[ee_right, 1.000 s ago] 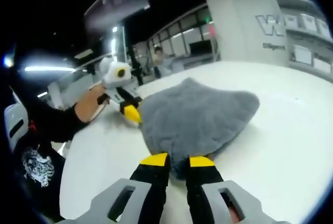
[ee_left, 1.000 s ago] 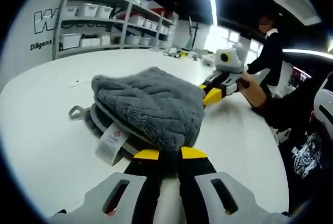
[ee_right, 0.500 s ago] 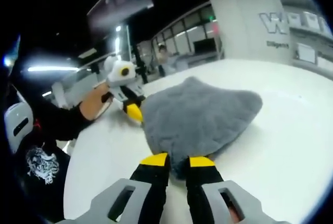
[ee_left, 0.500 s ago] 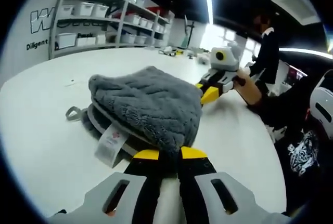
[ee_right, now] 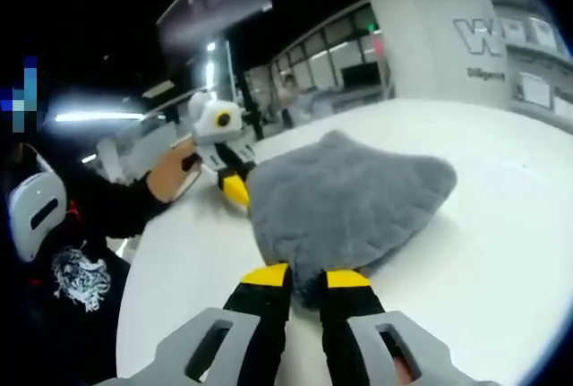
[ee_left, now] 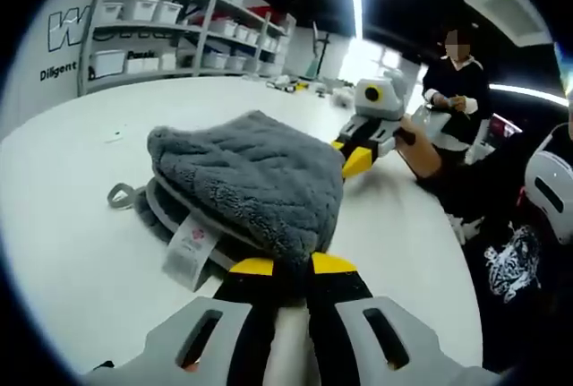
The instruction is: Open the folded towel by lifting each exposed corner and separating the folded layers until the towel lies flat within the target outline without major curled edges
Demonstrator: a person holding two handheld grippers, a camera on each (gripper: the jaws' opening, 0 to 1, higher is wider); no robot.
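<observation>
One grey towel on the table; two grippers, left and right, each pinch a corner

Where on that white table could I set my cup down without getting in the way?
The white round table is bare between the folded grey plush towel and the storage shelves, and in the right gripper view right of the towel. It is crowded at the towel corners, where the left gripper and right gripper pinch it.

Grey quilted towel with white label on white table; yellow-tipped hand-held gripper.
</observation>
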